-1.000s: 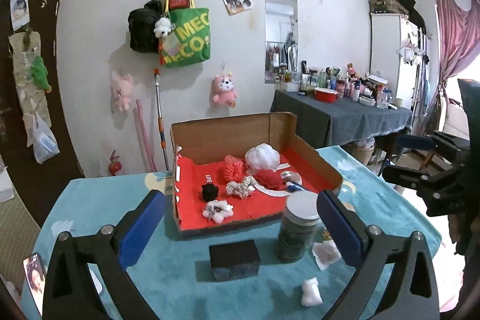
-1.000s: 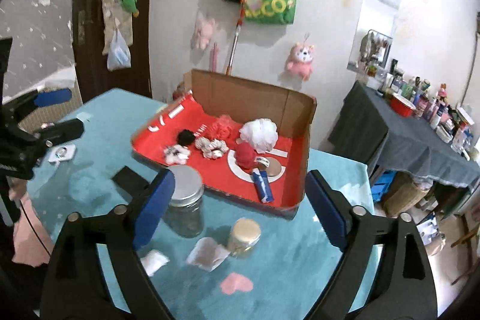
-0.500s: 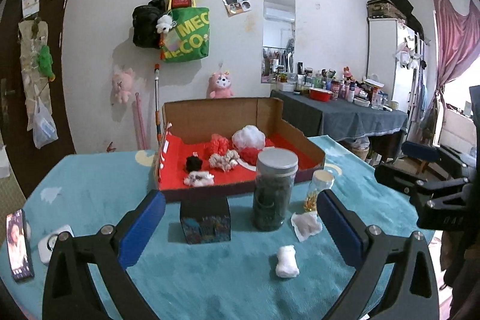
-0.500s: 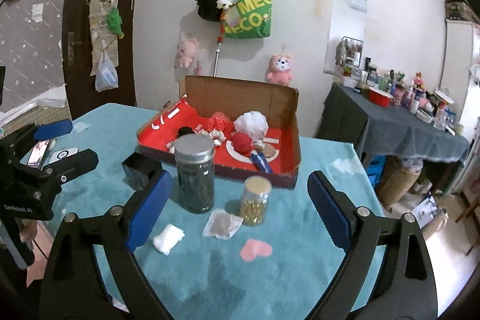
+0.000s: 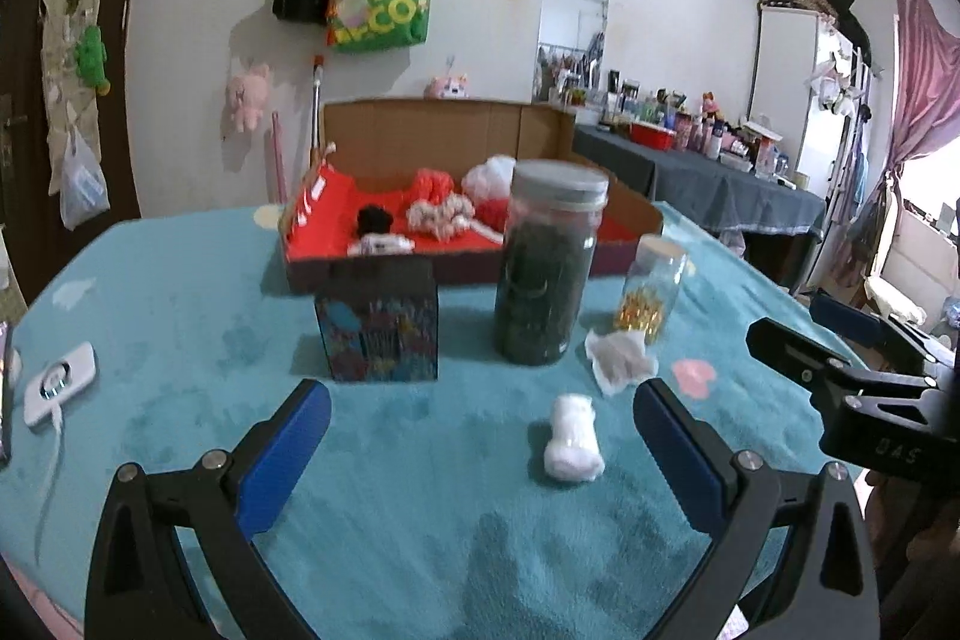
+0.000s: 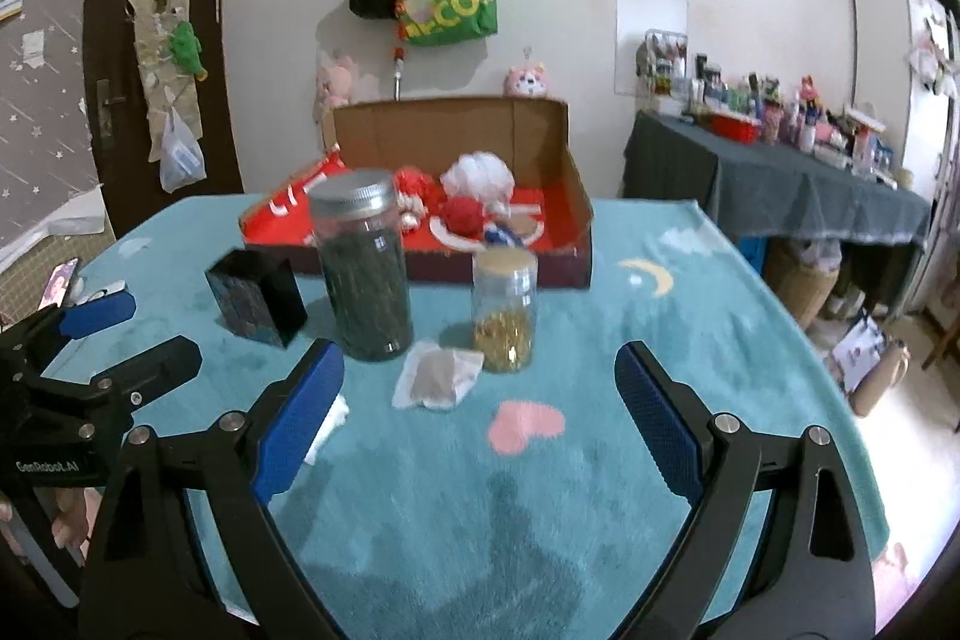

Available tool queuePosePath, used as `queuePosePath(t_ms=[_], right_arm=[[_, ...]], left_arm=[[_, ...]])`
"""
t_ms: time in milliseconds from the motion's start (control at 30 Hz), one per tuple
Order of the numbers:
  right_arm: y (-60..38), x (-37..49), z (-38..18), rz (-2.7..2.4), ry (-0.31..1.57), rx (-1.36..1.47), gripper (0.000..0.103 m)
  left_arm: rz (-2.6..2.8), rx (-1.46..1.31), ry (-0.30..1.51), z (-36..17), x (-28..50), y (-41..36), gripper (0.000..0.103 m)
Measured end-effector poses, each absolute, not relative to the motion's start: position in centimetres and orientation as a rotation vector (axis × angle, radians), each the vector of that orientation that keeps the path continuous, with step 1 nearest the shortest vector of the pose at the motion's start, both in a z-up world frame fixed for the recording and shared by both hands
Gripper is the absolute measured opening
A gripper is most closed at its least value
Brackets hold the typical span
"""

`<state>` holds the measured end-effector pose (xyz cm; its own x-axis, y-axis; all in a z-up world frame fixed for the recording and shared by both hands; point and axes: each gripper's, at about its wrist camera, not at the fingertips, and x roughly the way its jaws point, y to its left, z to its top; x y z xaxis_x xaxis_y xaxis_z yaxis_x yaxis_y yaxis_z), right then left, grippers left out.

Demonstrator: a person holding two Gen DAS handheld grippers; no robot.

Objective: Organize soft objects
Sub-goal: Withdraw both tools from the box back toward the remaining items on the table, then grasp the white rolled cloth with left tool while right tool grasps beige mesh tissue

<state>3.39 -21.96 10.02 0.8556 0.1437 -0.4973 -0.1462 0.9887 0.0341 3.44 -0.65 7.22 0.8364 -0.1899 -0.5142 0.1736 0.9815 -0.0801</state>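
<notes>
A cardboard box (image 5: 444, 124) (image 6: 456, 124) with a red floor stands at the far side of the teal table and holds several soft things: a white puff (image 6: 480, 172), a red puff (image 6: 459, 214), a black pom (image 5: 375, 220). A small white soft roll (image 5: 573, 439) lies on the cloth just ahead of my left gripper (image 5: 480, 439), which is open and empty. In the right wrist view the roll (image 6: 330, 424) peeks out behind the left finger. A crumpled white tissue (image 6: 438, 379) (image 5: 621, 361) lies before my right gripper (image 6: 480, 418), open and empty.
A tall dark-filled jar (image 5: 549, 262) (image 6: 366, 268), a small jar with gold bits (image 5: 651, 289) (image 6: 504, 310) and a black printed box (image 5: 378, 319) (image 6: 255, 298) stand in front of the cardboard box. A white charger (image 5: 60, 382) lies at the left.
Both grippers have dropped lower and closer to the table; the view is now nearly level with the jars. Both stay open and empty.
</notes>
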Motion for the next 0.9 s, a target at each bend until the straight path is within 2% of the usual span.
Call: queuePosePath(t_ms=[400,900], right_arm=[[-21.5,3.3,5.6,0.098,0.587,-0.053,0.093],[-21.8,4.1,3.8,0.108,0.653,-0.013,0.093]], left_arm=[[-0.131,-0.058,0.613,3.8,4.1,-0.3,0.103],[-0.123,-0.053,0.655,2.4,4.6,0.0,0.103]])
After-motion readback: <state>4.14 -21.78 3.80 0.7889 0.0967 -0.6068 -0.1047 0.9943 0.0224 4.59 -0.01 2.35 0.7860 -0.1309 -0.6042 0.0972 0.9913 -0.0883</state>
